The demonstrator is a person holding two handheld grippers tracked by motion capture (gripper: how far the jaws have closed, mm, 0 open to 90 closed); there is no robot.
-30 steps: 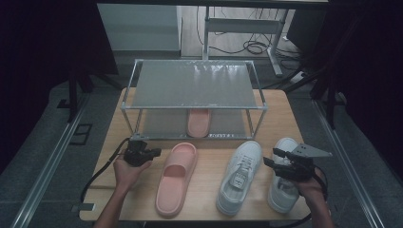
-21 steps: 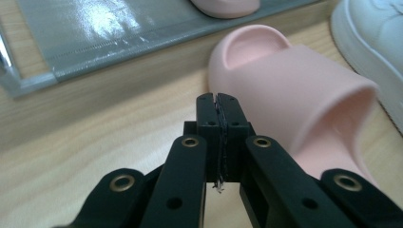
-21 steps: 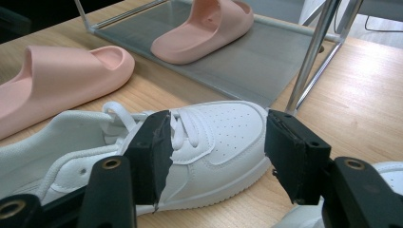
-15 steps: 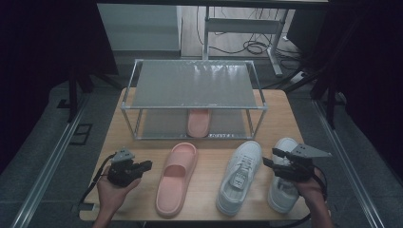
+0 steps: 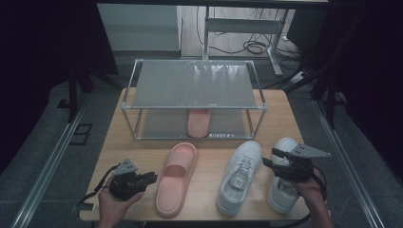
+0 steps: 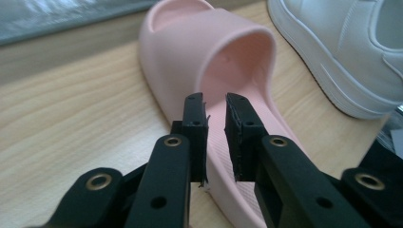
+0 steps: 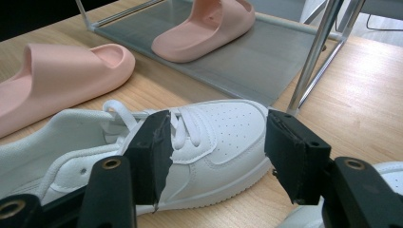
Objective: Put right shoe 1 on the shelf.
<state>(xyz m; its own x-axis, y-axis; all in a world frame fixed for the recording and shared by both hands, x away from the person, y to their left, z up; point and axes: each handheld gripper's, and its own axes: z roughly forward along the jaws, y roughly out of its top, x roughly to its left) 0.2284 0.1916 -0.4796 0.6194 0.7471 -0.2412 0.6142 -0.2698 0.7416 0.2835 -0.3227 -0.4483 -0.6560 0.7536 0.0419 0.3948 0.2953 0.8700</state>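
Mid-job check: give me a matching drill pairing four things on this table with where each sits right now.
Things:
1. pink slide
2. second pink slide
3. left gripper
4. right gripper

Places:
A. lower shelf of the rack
B. above the right-hand white sneaker
C. table, left of the laced white sneaker
D. table's left front, jaws toward the slide

Pairs: 1-C, 2-A, 3-D, 4-B

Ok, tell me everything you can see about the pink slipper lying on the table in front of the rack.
The pink slipper is a one-piece slide, apparently of soft matte foam, with a wide closed strap, an open toe and a ribbed footbed. It lies flat on its sole on the wooden table, toe toward the rack, left of the white sneaker. The left hand-held gripper sits beside its heel end, its slightly parted jaws pointing at it; whether they touch it is unclear. Its mate sits on the rack's lower shelf.
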